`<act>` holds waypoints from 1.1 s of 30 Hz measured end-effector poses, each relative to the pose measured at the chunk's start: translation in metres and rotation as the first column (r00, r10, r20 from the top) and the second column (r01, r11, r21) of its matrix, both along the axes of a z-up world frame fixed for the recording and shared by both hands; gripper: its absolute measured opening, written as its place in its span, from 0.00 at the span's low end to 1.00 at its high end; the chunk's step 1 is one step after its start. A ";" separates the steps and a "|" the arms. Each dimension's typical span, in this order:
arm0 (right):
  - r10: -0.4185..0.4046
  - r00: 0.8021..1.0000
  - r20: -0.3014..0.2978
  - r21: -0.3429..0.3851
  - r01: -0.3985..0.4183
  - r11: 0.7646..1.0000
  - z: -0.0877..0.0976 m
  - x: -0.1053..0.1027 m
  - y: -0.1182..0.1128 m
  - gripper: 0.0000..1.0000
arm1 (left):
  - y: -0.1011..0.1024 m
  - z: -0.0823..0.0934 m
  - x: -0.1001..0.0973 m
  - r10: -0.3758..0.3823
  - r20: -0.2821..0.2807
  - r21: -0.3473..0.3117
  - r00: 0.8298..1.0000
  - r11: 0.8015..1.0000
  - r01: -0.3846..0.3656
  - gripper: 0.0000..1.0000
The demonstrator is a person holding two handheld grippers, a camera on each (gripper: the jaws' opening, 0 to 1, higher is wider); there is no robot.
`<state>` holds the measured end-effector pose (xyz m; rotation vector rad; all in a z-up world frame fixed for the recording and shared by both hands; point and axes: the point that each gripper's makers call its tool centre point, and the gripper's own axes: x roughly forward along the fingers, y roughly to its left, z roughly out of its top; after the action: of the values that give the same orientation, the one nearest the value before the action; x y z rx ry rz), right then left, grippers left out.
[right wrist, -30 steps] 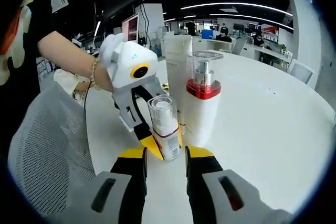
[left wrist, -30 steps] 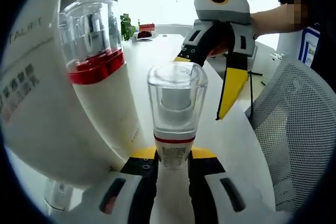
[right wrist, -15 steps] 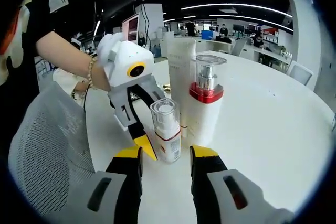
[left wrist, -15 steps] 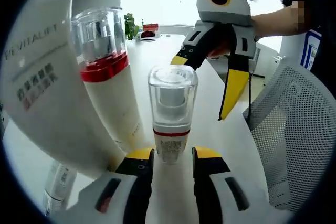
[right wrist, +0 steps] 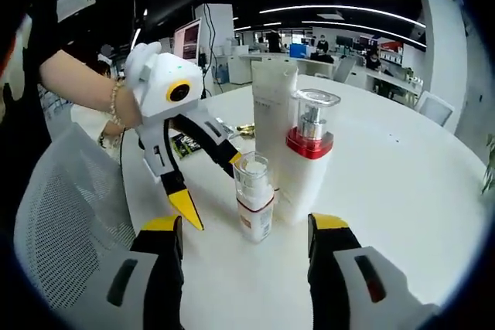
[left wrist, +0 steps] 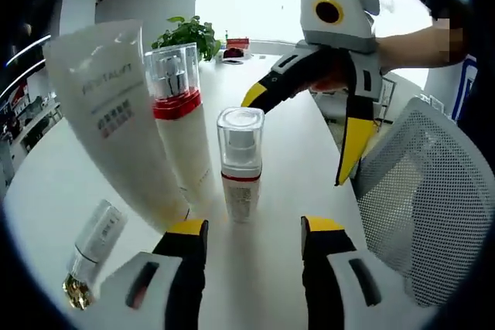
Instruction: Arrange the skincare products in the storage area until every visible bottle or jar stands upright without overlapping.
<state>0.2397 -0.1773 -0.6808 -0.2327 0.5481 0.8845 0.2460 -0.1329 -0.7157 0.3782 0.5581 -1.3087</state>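
A small white bottle (left wrist: 240,166) with a clear cap and a red band stands upright on the white table (left wrist: 271,284), just beyond my left gripper (left wrist: 255,227), which is open and holds nothing. Beside it stand a taller pump bottle (left wrist: 182,133) with a red collar and a big white tube (left wrist: 108,125). A small bottle (left wrist: 94,239) with a gold end lies flat at the lower left. My right gripper (right wrist: 244,223) is open, facing the small bottle (right wrist: 255,200), the pump bottle (right wrist: 305,161) and the tube (right wrist: 272,106). The left gripper (right wrist: 209,185) hangs open at the left there.
A grey mesh chair (left wrist: 418,206) stands by the table edge, also seen as the chair (right wrist: 54,222). The right gripper (left wrist: 303,125) hovers open over the table. A potted plant (left wrist: 186,32) sits at the far side. A dark packet (right wrist: 186,144) and a gold item (right wrist: 246,129) lie behind the bottles.
My left gripper let go of the small bottle, opened wide and drew back; the bottle stays upright. The right gripper opened wider and backed off too.
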 end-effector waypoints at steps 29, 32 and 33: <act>-0.138 0.989 -0.060 0.119 0.144 0.982 0.016 -0.031 0.020 0.90 | 0.090 0.025 -0.035 0.288 -0.045 -0.030 0.956 0.957 -0.290 0.79; -0.147 0.987 -0.069 0.122 0.155 0.980 0.016 -0.037 0.022 0.91 | 0.105 0.031 -0.037 0.329 -0.051 -0.043 0.943 0.942 -0.332 0.82; -0.150 0.986 -0.068 0.121 0.158 0.980 0.016 -0.037 0.022 0.92 | 0.109 0.032 -0.038 0.340 -0.052 -0.044 0.939 0.938 -0.343 0.83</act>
<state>0.2029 -0.1553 -0.6648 -0.0485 0.5544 0.7738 0.2081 -0.0240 -0.6837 0.1982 0.5958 -0.9947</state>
